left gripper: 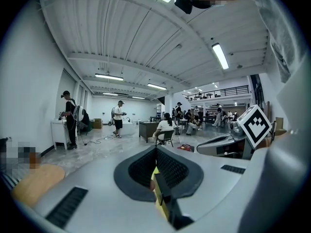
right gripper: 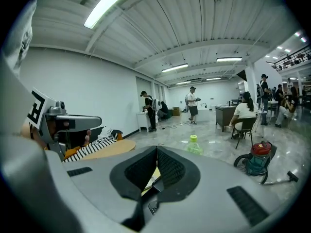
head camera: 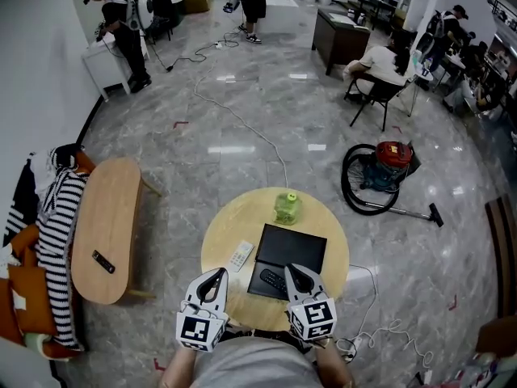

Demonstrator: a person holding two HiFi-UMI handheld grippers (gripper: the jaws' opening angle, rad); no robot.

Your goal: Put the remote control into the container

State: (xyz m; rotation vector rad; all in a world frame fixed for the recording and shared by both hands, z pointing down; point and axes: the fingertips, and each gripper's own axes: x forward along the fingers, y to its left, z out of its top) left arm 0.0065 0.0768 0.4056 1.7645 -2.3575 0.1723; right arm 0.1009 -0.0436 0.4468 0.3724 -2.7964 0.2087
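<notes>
Left hand-held gripper and right hand-held gripper sit at my desk's near edge, jaws pressed together, empty; white remote control lies just left of the black container.

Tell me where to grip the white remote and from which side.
Take the white remote across its narrow width, mid-length, probably from above: it lies flat on the table, left of the black container. The left gripper is nearest; its jaws are shut.

Round wooden tabletop. Green plastic bottle upright near the far edge. White remote control lying flat, just left of a black container. Black remote control resting on the container's near part.
</notes>
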